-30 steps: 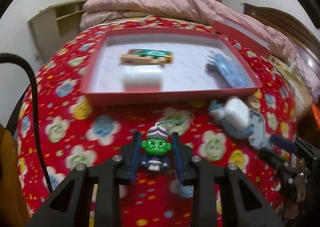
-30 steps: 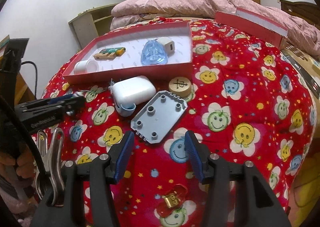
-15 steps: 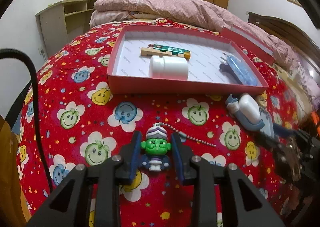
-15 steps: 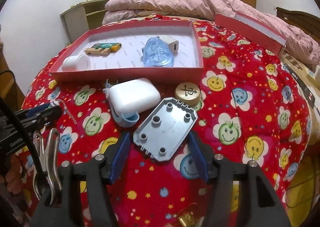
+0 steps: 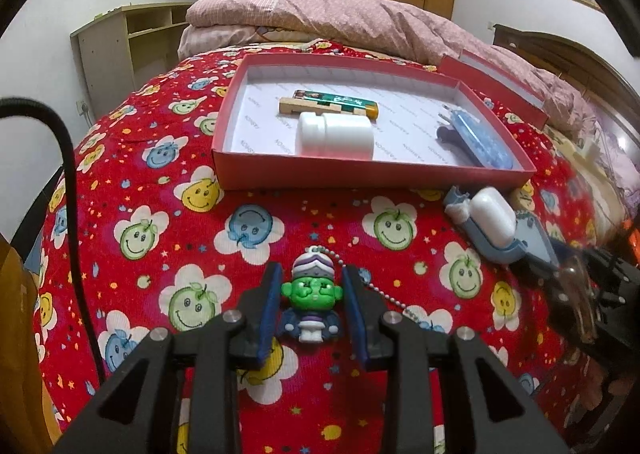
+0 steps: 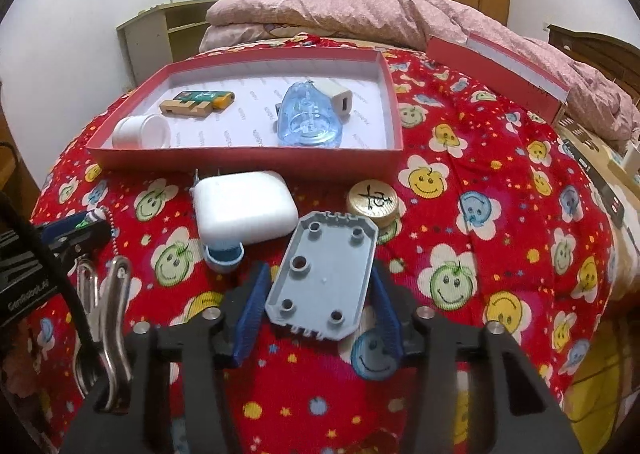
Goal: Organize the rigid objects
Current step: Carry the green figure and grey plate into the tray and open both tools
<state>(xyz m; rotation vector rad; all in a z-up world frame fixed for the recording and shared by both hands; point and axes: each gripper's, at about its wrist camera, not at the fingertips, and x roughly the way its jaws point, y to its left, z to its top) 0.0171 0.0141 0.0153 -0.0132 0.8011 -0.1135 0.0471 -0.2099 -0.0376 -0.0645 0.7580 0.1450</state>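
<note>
My left gripper (image 5: 312, 296) is shut on a green-faced toy keychain (image 5: 312, 296) and holds it above the red quilt; its ball chain trails right. A red tray (image 5: 372, 176) lies ahead with a white bottle (image 5: 336, 133), a wooden block with a green lighter (image 5: 332, 104) and a blue clear case (image 5: 476, 140). My right gripper (image 6: 320, 290) is open, its fingers on either side of a grey plastic plate (image 6: 324, 274) on the quilt. A white case (image 6: 244, 210) on a blue holder and a gold round cap (image 6: 372, 200) lie just beyond it, before the tray (image 6: 244, 162).
The red tray lid (image 6: 500, 70) lies at the back right beside a pink duvet (image 6: 360, 14). A wooden shelf (image 5: 128, 42) stands at the left wall. The bed edge drops off on the right, with boxes (image 6: 592, 158) beside it. The left gripper's body shows at the right wrist view's left (image 6: 48, 250).
My left gripper has lifted and drawn back with the keychain, so the tray looks farther. My right gripper has moved forward until its fingers flank the grey plate.
</note>
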